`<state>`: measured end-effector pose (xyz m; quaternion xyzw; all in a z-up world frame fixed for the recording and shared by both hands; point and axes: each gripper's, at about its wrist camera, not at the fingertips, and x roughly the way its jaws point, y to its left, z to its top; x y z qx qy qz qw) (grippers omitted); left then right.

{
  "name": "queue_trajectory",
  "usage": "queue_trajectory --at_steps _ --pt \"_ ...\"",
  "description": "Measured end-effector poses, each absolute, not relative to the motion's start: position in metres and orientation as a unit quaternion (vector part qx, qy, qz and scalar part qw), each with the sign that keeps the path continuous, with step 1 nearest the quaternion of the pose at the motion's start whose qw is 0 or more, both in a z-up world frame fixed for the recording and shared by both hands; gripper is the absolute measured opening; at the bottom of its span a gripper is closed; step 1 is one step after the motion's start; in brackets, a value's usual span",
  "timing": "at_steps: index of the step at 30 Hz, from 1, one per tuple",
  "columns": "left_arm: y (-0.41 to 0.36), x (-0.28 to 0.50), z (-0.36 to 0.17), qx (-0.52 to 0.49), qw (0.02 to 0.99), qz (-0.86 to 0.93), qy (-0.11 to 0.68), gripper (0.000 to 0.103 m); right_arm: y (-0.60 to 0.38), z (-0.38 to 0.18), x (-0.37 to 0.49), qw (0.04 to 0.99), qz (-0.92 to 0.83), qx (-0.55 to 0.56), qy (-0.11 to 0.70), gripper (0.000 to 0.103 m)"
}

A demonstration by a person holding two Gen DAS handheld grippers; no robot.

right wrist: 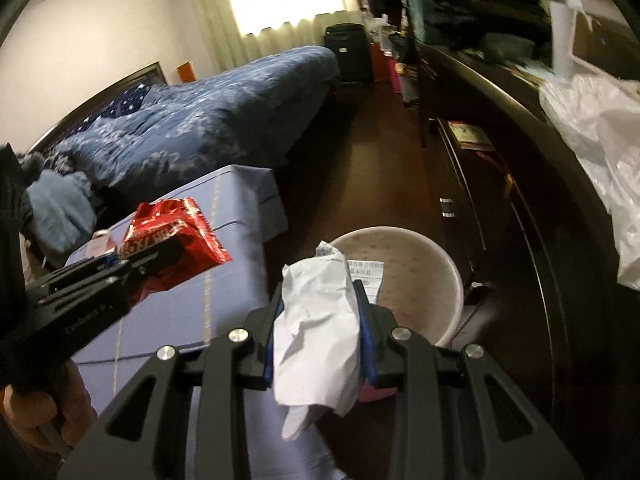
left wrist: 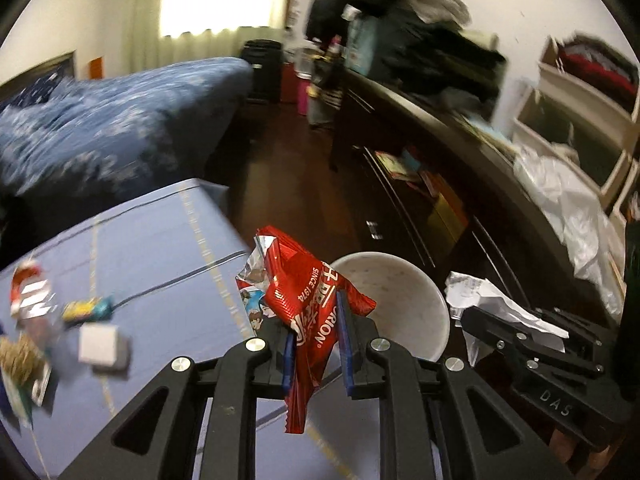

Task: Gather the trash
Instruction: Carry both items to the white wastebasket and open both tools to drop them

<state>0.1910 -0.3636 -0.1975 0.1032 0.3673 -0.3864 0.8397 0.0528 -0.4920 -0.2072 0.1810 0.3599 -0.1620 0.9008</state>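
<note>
Clamped between the blue fingers (left wrist: 345, 344) of the left gripper (left wrist: 318, 344) is a crumpled red snack wrapper (left wrist: 308, 300), its tail hanging down past the black linkage. The right gripper (right wrist: 320, 332) has its fingers (right wrist: 366, 344) pressed on a wad of white crumpled paper (right wrist: 316, 332).

Only the left wrist view shows the leftover litter on the blue-covered bench (left wrist: 160, 248): a red-and-white wrapper (left wrist: 28, 288), a small yellow-and-teal packet (left wrist: 86, 308) and a white block (left wrist: 102, 346), all blurred, at the near left. That view also shows the right gripper side-on at the near right with the paper sticking out of it. The right wrist view alone shows a hand (right wrist: 36, 412) gripping the left tool at the near left edge, and the red wrapper hanging over the bench.

A white bucket (left wrist: 436, 320) stands on the dark floor (right wrist: 384, 152) just beyond both grippers, right of the bench edge and left of a long dark cabinet (right wrist: 480, 184). A printed slip (right wrist: 366, 276) lies against its inner wall.

Between bench and cabinet a strip of bare floor runs far back. A bed with a blue quilt (right wrist: 208, 120) fills the far left, and a white plastic bag (right wrist: 600, 152) sits on the cabinet top at right.
</note>
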Motion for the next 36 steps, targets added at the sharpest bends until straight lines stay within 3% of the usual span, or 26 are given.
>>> queue_trajectory --at_steps 10,23,28,30,33,36 --pt "-0.434 0.210 -0.229 0.142 0.811 -0.415 0.388 0.019 -0.552 -0.254 0.073 0.879 -0.174 0.229 0.379 0.032" --pt "-0.485 0.237 -0.260 0.120 0.780 -0.423 0.446 0.022 -0.582 -0.309 0.093 0.861 -0.165 0.256 0.406 0.034" --pt "-0.490 0.241 -0.263 0.114 0.781 -0.420 0.448 0.049 -0.587 -0.319 0.098 0.862 -0.167 0.251 0.408 0.039" --pt "-0.489 0.243 -0.262 0.109 0.784 -0.419 0.445 0.055 -0.588 -0.319 0.098 0.864 -0.168 0.251 0.403 0.058" --pt "-0.487 0.245 -0.257 0.102 0.787 -0.418 0.442 0.064 -0.586 -0.316 0.097 0.869 -0.169 0.245 0.395 0.062" --pt "-0.486 0.247 -0.253 0.093 0.788 -0.419 0.441 0.066 -0.584 -0.314 0.094 0.870 -0.175 0.239 0.395 0.062"
